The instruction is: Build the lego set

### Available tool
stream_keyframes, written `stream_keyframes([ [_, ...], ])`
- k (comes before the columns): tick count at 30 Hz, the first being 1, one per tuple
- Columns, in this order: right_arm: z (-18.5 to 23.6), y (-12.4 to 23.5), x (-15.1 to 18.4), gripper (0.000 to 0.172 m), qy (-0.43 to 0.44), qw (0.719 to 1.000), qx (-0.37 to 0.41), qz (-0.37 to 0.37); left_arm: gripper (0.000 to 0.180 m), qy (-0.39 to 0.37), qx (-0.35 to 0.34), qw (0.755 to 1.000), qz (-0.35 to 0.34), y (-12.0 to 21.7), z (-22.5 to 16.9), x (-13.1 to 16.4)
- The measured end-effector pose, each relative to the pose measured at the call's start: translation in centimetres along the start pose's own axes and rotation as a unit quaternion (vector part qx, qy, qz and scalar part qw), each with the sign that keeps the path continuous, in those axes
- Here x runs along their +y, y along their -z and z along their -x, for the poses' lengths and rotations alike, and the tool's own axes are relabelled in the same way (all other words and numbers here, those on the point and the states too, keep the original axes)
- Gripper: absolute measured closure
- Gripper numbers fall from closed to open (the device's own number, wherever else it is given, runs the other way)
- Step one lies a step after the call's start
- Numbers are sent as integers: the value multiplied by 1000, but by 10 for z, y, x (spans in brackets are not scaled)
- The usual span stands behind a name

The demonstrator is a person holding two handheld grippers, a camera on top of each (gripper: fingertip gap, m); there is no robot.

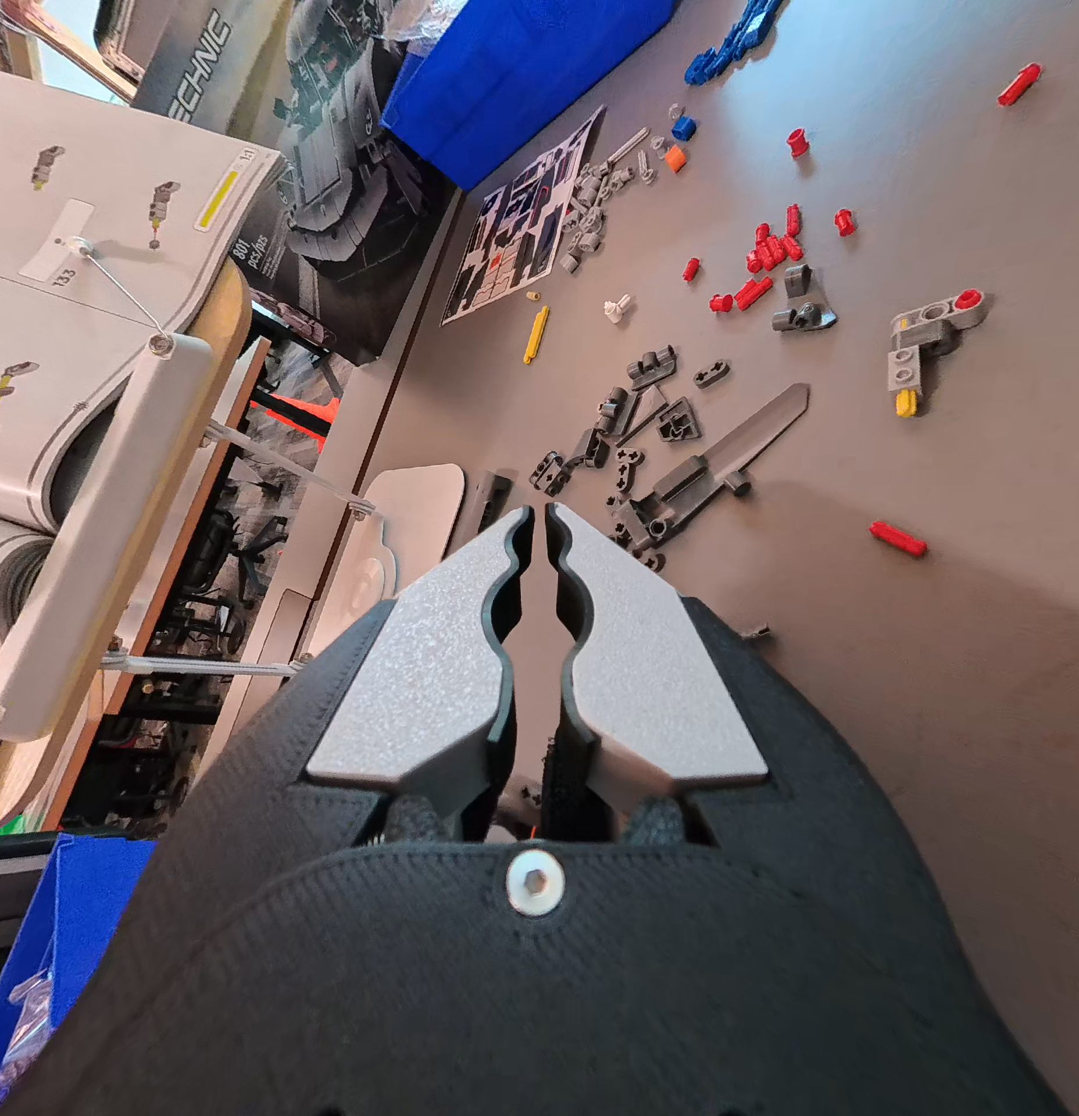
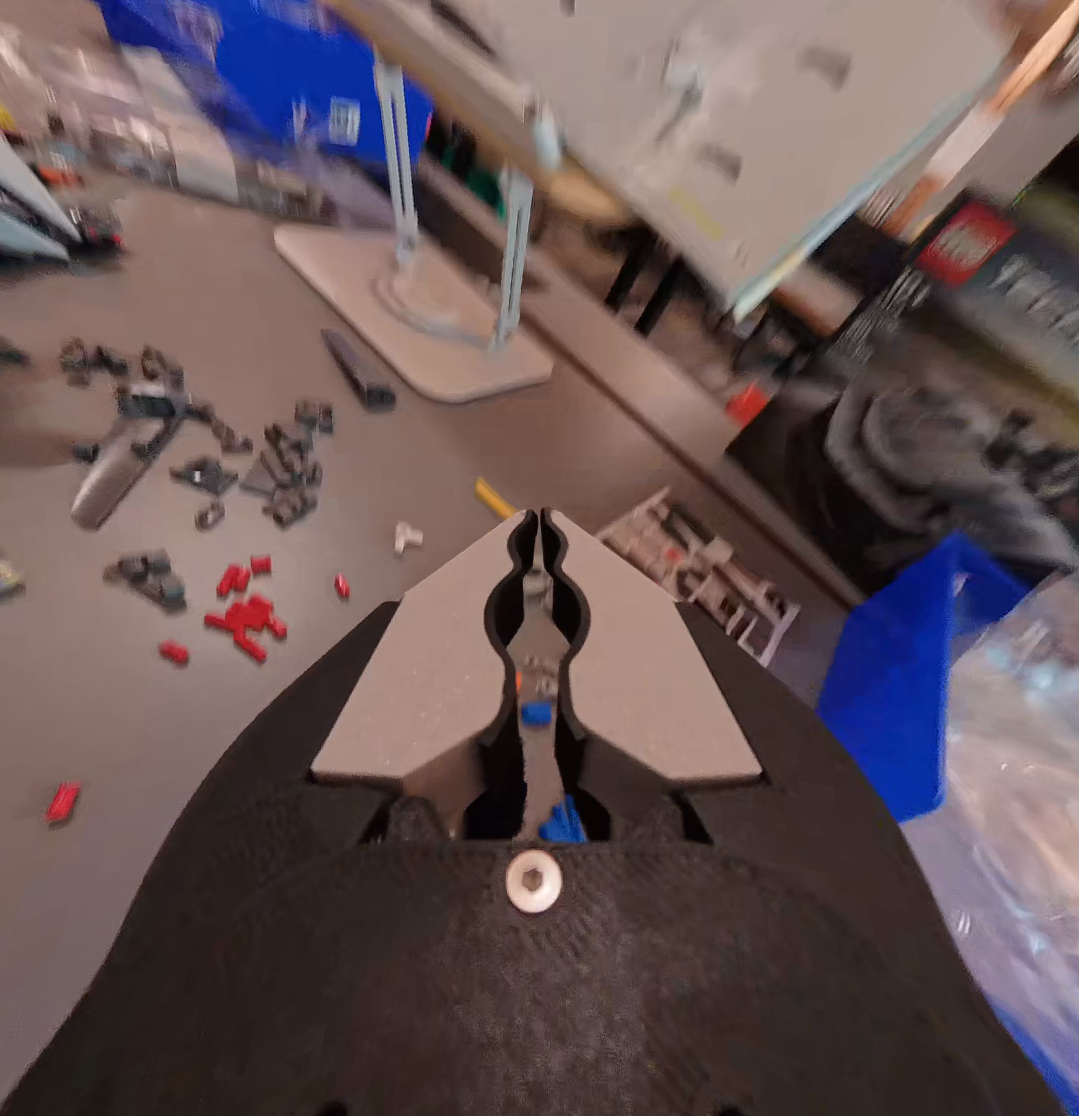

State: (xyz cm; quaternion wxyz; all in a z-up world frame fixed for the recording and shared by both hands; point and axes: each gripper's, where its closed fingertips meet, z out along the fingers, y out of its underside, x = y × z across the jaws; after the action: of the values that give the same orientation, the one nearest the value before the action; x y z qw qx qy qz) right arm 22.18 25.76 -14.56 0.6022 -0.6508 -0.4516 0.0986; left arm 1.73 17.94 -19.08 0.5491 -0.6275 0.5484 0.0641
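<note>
In the left wrist view my left gripper (image 1: 539,510) is shut, with only a thin slit between the tips and nothing in it. It hovers over a grey table (image 1: 887,724), close to a heap of dark grey building pieces (image 1: 640,435) and a long grey blade-like piece (image 1: 748,435). A dark grey beam (image 1: 492,495) lies just ahead to the left. In the blurred right wrist view my right gripper (image 2: 538,513) is shut with bare tips above the table. A yellow axle (image 2: 492,496) lies just left of the tips and a small white piece (image 2: 407,537) farther left.
Red pins (image 1: 766,253) and a grey angled assembly (image 1: 929,338) lie scattered. A sticker sheet (image 1: 525,223), light grey pieces (image 1: 591,205) and a blue bin (image 1: 513,78) are far off. A stand's base (image 1: 416,513) holds an open booklet (image 1: 102,272). Plastic bags (image 2: 1020,785) fill a blue bin (image 2: 905,682). The left gripper's tips are roughly 25 cm from the right gripper's. From the left gripper's tips to the long grey blade-like piece (image 1: 748,435) is close to 10 cm. Look for it in the right wrist view (image 2: 111,479) too.
</note>
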Motion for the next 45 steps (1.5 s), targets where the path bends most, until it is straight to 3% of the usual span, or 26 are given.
stream_keyframes([
  [4,-2,-4,51,163,1,988,-40,149,179,-8,4,1000,4,-3,-4,-1],
  [13,6,-32,94,156,-5,949,-141,281,179,-12,13,1000,12,-7,-11,3],
  [29,7,-46,120,157,50,909,-254,326,179,-13,33,999,11,-9,-19,3],
  [45,8,-42,123,168,15,903,-280,326,179,-15,41,999,15,-11,-22,6],
])
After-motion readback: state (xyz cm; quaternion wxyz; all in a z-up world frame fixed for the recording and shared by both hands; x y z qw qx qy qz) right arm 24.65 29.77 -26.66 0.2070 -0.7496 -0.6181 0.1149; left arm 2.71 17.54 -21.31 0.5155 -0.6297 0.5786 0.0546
